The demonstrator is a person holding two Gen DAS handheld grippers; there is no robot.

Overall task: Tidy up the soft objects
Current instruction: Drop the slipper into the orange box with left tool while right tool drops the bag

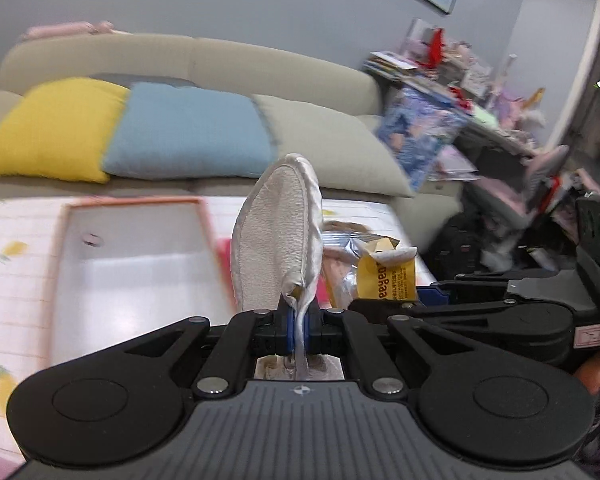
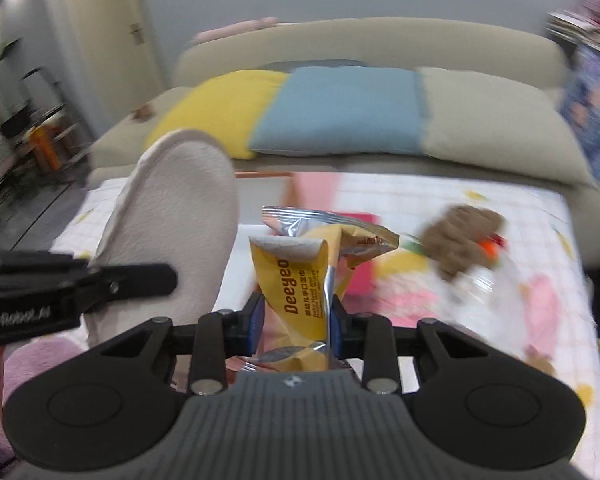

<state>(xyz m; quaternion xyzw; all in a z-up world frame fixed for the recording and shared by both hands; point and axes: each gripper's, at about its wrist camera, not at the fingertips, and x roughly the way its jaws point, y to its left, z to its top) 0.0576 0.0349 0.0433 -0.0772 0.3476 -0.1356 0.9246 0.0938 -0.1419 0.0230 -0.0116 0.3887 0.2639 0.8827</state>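
Left wrist view shows your left hand-held gripper (image 1: 299,330) clamped tight on the thin edge of a white slipper (image 1: 278,236), which stands up between the blue pads. In the right wrist view, your right hand-held gripper (image 2: 296,322) has its pads pressed on either side of a yellow wipes packet (image 2: 294,292), jaws at a middling width around it. Both soft things are clear of the patterned bed (image 1: 16,248) below, so you look to be in the carry step, each item picked and on its way to a place.

The orange-rimmed white bin (image 1: 132,264) sits on the bed to the left of the slipper; what shows of its inside is bare. If the bin is the target, your next move calls for swinging the slipper over its rim before letting go, and keeping the two tools from fouling each other, since they ride close together. A brown plush toy (image 2: 464,240) lies on the bed, not yet gathered.
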